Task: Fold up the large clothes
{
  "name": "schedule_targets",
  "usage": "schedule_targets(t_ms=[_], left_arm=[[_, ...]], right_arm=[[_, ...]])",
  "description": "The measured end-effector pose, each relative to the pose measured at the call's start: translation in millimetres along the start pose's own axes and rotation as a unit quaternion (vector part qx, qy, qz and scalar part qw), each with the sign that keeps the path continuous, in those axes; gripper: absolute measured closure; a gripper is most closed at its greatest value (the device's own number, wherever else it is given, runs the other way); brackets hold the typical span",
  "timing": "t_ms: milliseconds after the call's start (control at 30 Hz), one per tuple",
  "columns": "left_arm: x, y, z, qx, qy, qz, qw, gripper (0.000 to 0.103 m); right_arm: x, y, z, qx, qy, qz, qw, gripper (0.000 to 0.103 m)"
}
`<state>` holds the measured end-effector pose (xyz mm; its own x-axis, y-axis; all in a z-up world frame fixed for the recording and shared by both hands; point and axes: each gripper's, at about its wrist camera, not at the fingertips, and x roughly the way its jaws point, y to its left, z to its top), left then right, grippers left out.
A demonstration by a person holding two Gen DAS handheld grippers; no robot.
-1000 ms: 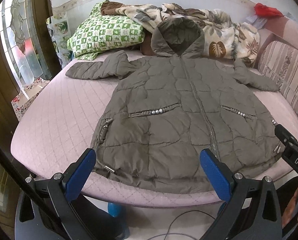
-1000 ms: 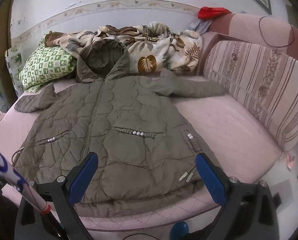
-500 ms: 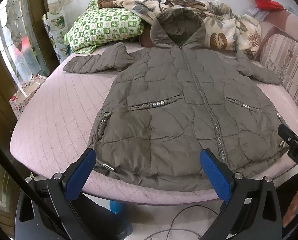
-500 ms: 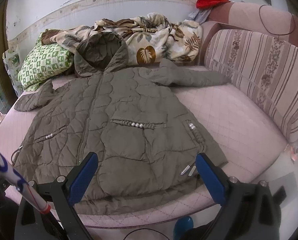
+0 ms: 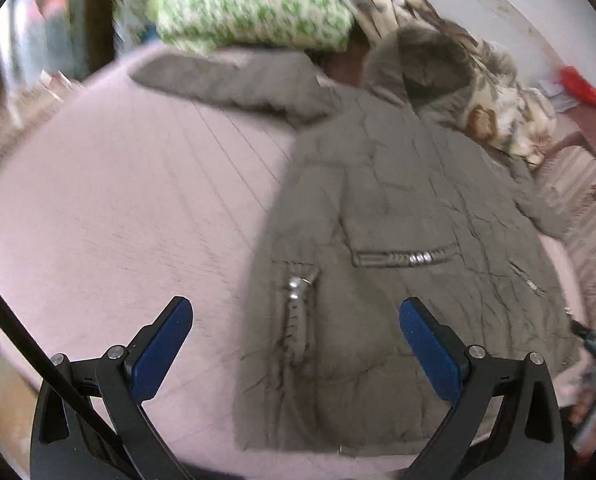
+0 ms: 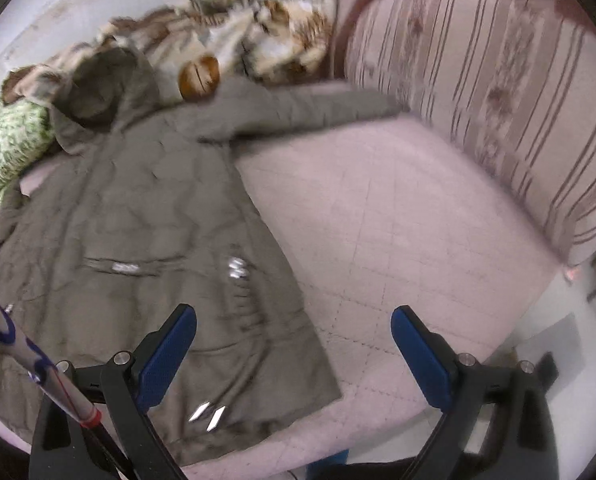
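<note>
A large olive-grey quilted hooded coat (image 5: 398,240) lies flat, front up and zipped, on a pink quilted bed (image 5: 117,200), sleeves spread out to both sides. It also shows in the right wrist view (image 6: 137,220). My left gripper (image 5: 293,344) is open and empty, hovering over the coat's lower left side near the hem. My right gripper (image 6: 293,352) is open and empty, hovering over the coat's lower right edge and the bare bed (image 6: 398,220). Both views are motion-blurred.
A green checked pillow (image 5: 249,12) and a leaf-print blanket (image 6: 257,32) lie at the head of the bed. A striped sofa back (image 6: 498,100) runs along the right side. A red cloth (image 5: 582,88) sits far right. The floor (image 6: 558,340) lies beyond the bed's near edge.
Both grippers have moved forward over the bed and swung apart, the left toward the coat's left side, the right toward its right side. The coat has not moved.
</note>
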<state>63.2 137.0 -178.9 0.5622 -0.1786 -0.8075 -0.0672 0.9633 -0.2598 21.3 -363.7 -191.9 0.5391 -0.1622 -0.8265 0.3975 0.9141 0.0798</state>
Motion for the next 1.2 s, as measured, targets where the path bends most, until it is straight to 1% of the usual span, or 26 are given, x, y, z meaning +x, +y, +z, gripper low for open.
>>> schedule_targets(t_ms=[33, 67, 100, 167, 200, 233, 267, 300, 333, 367, 400, 433, 533, 667, 700, 767, 833, 867, 900, 933, 967, 1000, 1033, 1067, 1133, 1200], left_arm=[[7.7, 3.6, 0.1, -0.007, 0.011, -0.014, 0.9998, 0.0], [17.1, 6.2, 0.4, -0.013, 0.024, -0.037, 0.9989, 0.0], [23.7, 5.8, 0.0, -0.017, 0.035, -0.049, 0.998, 0.0], [35.9, 4.4, -1.8, -0.032, 0.057, -0.063, 0.9958, 0.001], [39.8, 0.5, -4.0, -0.036, 0.064, -0.064, 0.9952, 0.004], [41.7, -5.4, -5.5, -0.031, 0.066, -0.051, 0.996, 0.011], [44.1, -12.4, -6.3, -0.017, 0.068, -0.019, 0.9974, 0.02], [46.3, -17.8, -7.2, -0.004, 0.073, 0.014, 0.9972, 0.038], [45.4, -21.1, -8.4, 0.005, 0.076, 0.027, 0.9967, 0.044], [41.2, -21.8, -9.1, 0.005, 0.075, 0.025, 0.9968, 0.048], [37.5, -20.0, -9.6, 0.003, 0.077, 0.024, 0.9968, 0.056], [32.1, -17.5, -10.6, -0.001, 0.076, 0.02, 0.9969, 0.06], [22.8, -9.5, -16.9, -0.017, 0.077, 0.014, 0.9968, 0.061], [16.7, -17.1, -25.0, -0.005, 0.065, 0.04, 0.9971, 0.06], [17.4, -20.6, -22.4, -0.004, 0.061, 0.049, 0.9969, 0.056], [12.3, -21.2, -18.1, -0.005, 0.052, 0.059, 0.9969, 0.056], [3.0, -26.0, -12.0, -0.003, 0.04, 0.069, 0.9969, 0.054], [-4.4, -29.7, -10.3, 0.001, 0.03, 0.076, 0.9967, 0.053], [-12.3, -32.3, -10.0, 0.005, 0.02, 0.081, 0.9965, 0.05], [-23.2, -35.6, -9.4, 0.01, 0.007, 0.088, 0.996, 0.041], [-31.2, -36.8, -11.3, 0.012, -0.001, 0.092, 0.9957, 0.036], [-40.9, -39.3, -11.6, 0.014, -0.014, 0.096, 0.9952, 0.032], [-51.6, -43.2, -11.4, 0.018, -0.03, 0.1, 0.9944, 0.031], [-59.2, -46.8, -12.7, 0.024, -0.04, 0.103, 0.9936, 0.031], [-74.9, -57.0, -16.3, 0.039, -0.056, 0.11, 0.9916, 0.02], [-84.7, -67.8, -20.1, 0.053, -0.064, 0.101, 0.9914, 0.017]], right_arm=[[9.5, -3.3, 0.6, 0.006, 0.009, 0.01, 1.0, 0.003], [16.8, -5.7, 0.6, 0.012, 0.014, 0.02, 1.0, 0.003], [23.2, -7.3, 0.5, 0.019, 0.019, 0.035, 0.999, 0.003], [31.9, -9.6, 0.2, 0.034, 0.029, 0.068, 0.997, 0.003], [35.9, -10.3, 0.0, 0.04, 0.035, 0.083, 0.995, 0.004], [39.2, -9.9, -1.0, 0.045, 0.041, 0.101, 0.993, 0.009], [42.1, -7.5, -1.5, 0.045, 0.05, 0.122, 0.99, 0.015], [44.2, -3.5, -2.5, 0.041, 0.059, 0.136, 0.988, 0.032], [44.5, 0.9, -5.0, 0.034, 0.062, 0.133, 0.989, 0.044], [41.8, 6.1, -7.7, 0.021, 0.057, 0.12, 0.991, 0.049], [39.2, 10.5, -10.7, 0.01, 0.056, 0.113, 0.992, 0.061], [34.5, 13.6, -13.6, 0.002, 0.053, 0.11, 0.993, 0.069], [23.8, 20.6, -21.9, -0.017, 0.049, 0.106, 0.993, 0.078], [17.5, 19.1, -35.1, -0.015, 0.055, 0.106, 0.993, 0.079], [16.9, 16.6, -37.8, -0.012, 0.056, 0.108, 0.992, 0.079], [18.1, 11.4, -35.7, -0.004, 0.058, 0.113, 0.992, 0.078], [16.0, 6.6, -33.0, 0.01, 0.053, 0.113, 0.992, 0.068], [12.3, 3.6, -32.5, 0.015, 0.044, 0.109, 0.993, 0.067], [9.1, 1.6, -31.5, 0.017, 0.035, 0.103, 0.994, 0.059], [3.9, 1.0, -31.8, 0.017, 0.022, 0.092, 0.995, 0.052], [-2.8, 0.1, -32.4, 0.017, 0.006, 0.08, 0.997, 0.049], [-10.0, -0.6, -33.1, 0.017, -0.009, 0.071, 0.997, 0.042], [-16.0, -0.1, -34.2, 0.017, -0.021, 0.067, 0.997, 0.036], [-23.9, 0.7, -34.7, 0.015, -0.037, 0.06, 0.997, 0.035], [-38.5, 4.4, -35.3, 0.006, -0.063, 0.044, 0.997, 0.033], [-49.8, 8.1, -35.7, 0.0, -0.08, 0.035, 0.996, 0.028]])
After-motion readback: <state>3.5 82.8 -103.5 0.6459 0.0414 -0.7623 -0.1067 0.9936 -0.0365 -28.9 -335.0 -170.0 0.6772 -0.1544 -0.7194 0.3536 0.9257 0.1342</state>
